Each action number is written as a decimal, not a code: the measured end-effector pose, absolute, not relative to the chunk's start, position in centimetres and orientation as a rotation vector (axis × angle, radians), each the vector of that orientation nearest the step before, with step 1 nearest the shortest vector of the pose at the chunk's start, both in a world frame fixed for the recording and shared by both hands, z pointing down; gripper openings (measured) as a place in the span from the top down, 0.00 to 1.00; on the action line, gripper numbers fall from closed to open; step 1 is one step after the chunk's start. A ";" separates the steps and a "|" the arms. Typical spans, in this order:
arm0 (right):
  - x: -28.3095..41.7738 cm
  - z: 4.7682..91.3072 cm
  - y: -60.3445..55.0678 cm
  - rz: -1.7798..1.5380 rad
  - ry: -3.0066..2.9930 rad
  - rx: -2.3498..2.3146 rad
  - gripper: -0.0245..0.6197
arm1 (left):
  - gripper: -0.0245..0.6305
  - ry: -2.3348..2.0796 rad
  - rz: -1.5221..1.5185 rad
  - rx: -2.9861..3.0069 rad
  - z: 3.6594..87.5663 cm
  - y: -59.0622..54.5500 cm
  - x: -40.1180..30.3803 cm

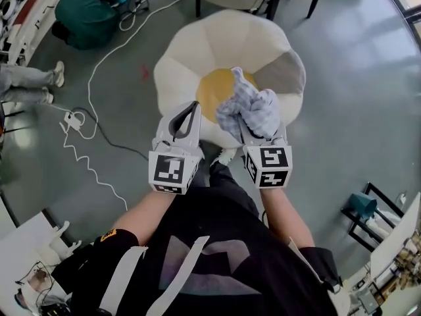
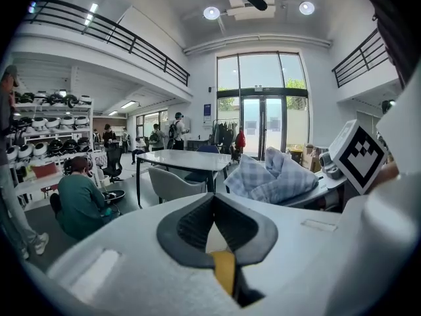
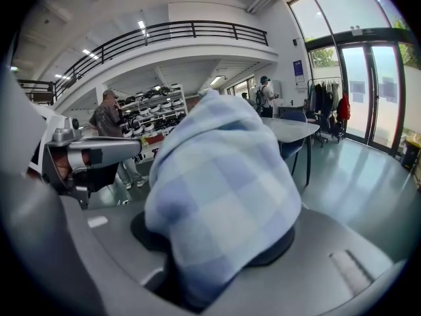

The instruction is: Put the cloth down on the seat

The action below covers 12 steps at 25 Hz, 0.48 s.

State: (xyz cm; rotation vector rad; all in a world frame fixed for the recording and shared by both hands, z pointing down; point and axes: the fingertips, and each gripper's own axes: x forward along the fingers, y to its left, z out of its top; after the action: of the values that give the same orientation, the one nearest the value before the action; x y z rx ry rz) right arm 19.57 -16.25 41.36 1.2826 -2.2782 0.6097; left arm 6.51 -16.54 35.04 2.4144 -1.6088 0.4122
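Checked cloth (image 1: 253, 107) in right tongs (image 1: 260, 130), over seat (image 1: 197, 51) rim, floor (image 1: 355, 78) open rightward

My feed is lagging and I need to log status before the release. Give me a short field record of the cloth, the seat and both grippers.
cloth: blue-and-white checked, bunched up
right gripper: shut on cloth
left gripper: shut, nothing between its jaws, beside the right one
seat: flower-shaped, cream petals, one grey petal, yellow centre
cloth position: over the seat's centre and near-right part in the head view; cannot tell if it touches the seat
task step: cloth not yet released
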 end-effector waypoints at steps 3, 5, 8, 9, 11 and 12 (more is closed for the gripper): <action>19.7 42.6 -16.4 0.621 -2.259 1.279 0.62 | 0.96 -1.596 0.422 2.410 36.4 -16.6 6.7; 19.7 43.4 -16.6 0.627 -2.250 1.272 0.62 | 0.96 -1.591 0.430 2.401 37.4 -16.9 6.8; 19.8 44.6 -16.9 0.631 -2.238 1.252 0.61 | 0.96 -1.582 0.442 2.392 38.8 -17.5 7.2; 19.8 45.1 -17.0 0.631 -2.232 1.243 0.61 | 0.96 -1.581 0.445 2.390 39.3 -17.6 7.2; 19.6 46.2 -17.2 0.634 -2.221 1.226 0.61 | 0.96 -1.578 0.452 2.382 40.3 -17.9 7.1; 19.4 46.8 -17.3 0.637 -2.214 1.220 0.61 | 0.96 -1.575 0.457 2.377 40.9 -18.0 6.9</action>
State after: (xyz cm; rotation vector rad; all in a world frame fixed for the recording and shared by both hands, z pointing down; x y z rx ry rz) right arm 19.39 -17.27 46.77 1.2198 -2.2143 0.6365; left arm 6.93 -18.02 40.87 2.3774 -1.5749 0.4569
